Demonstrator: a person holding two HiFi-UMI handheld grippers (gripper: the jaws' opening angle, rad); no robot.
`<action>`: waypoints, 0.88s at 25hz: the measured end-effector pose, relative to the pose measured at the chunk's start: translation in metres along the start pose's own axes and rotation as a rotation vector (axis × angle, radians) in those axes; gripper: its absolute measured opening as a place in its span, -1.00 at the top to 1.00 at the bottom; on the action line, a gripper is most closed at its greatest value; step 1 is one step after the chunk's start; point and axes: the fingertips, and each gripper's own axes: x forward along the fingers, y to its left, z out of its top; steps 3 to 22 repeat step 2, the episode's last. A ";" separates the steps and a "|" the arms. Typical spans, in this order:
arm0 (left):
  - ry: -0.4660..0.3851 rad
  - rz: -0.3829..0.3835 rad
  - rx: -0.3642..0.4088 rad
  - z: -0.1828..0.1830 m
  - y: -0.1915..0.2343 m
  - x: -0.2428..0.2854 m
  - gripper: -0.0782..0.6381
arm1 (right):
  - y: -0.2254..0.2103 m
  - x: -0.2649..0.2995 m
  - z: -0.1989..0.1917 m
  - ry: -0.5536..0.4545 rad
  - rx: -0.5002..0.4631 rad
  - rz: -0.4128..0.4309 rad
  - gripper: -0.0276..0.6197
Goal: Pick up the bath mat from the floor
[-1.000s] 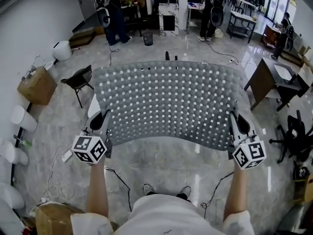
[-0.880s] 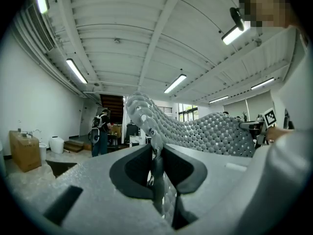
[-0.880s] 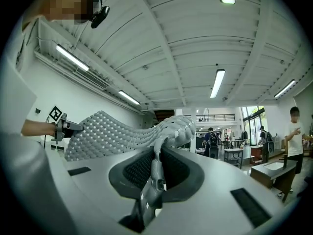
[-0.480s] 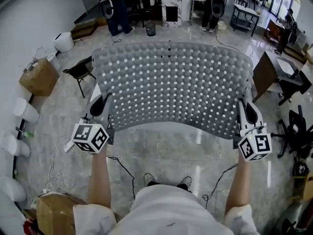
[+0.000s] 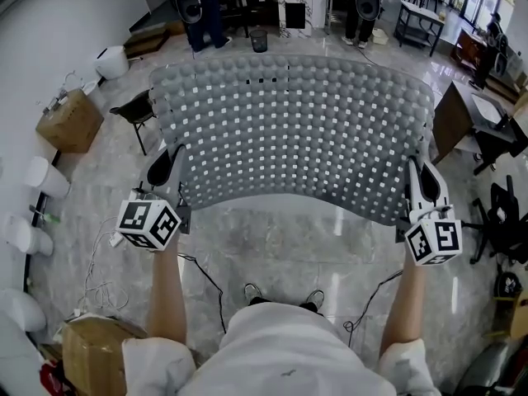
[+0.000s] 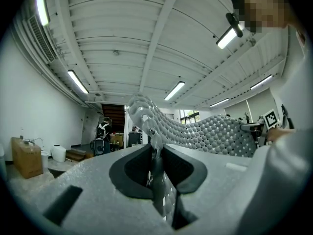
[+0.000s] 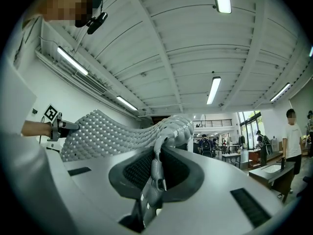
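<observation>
Since a second ago the left gripper (image 5: pixel 167 172) and the right gripper (image 5: pixel 422 186) have both gone up a little. The bath mat (image 5: pixel 289 130) has gone up with them. Its far edge now sits higher in the head view and hides more of the room behind it.

The left gripper's fingers (image 6: pixel 129 170) are almost shut and pinch the mat's near left corner between them. The right gripper's fingers (image 7: pixel 183 173) are almost shut too and pinch the near right corner.

The mat is off the floor (image 5: pixel 272 250). It hangs in the air, pulled wide between the two grippers, and its near edge bends in a curve.

The mat is grey and looks soft and bendy. It has round bumps all over and rows of little square holes. The finger pads are dark and rough. The floor is pale, shiny and stone-like.
</observation>
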 end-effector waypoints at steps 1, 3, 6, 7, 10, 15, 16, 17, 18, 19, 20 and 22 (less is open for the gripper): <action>-0.003 0.000 0.002 0.002 0.000 0.000 0.61 | -0.001 -0.001 0.001 -0.005 0.002 -0.003 0.78; -0.005 0.000 0.004 0.003 0.000 0.000 0.61 | -0.001 -0.001 0.002 -0.009 0.005 -0.007 0.78; -0.005 0.000 0.004 0.003 0.000 0.000 0.61 | -0.001 -0.001 0.002 -0.009 0.005 -0.007 0.78; -0.005 0.000 0.004 0.003 0.000 0.000 0.61 | -0.001 -0.001 0.002 -0.009 0.005 -0.007 0.78; -0.005 0.000 0.004 0.003 0.000 0.000 0.61 | -0.001 -0.001 0.002 -0.009 0.005 -0.007 0.78; -0.005 0.000 0.004 0.003 0.000 0.000 0.61 | -0.001 -0.001 0.002 -0.009 0.005 -0.007 0.78; -0.005 0.000 0.004 0.003 0.000 0.000 0.61 | -0.001 -0.001 0.002 -0.009 0.005 -0.007 0.78; -0.005 0.000 0.004 0.003 0.000 0.000 0.61 | -0.001 -0.001 0.002 -0.009 0.005 -0.007 0.78; -0.005 0.000 0.004 0.003 0.000 0.000 0.61 | -0.001 -0.001 0.002 -0.009 0.005 -0.007 0.78; -0.005 0.000 0.004 0.003 0.000 0.000 0.61 | -0.001 -0.001 0.002 -0.009 0.005 -0.007 0.78; -0.005 0.000 0.004 0.003 0.000 0.000 0.61 | -0.001 -0.001 0.002 -0.009 0.005 -0.007 0.78; -0.005 0.000 0.004 0.003 0.000 0.000 0.61 | -0.001 -0.001 0.002 -0.009 0.005 -0.007 0.78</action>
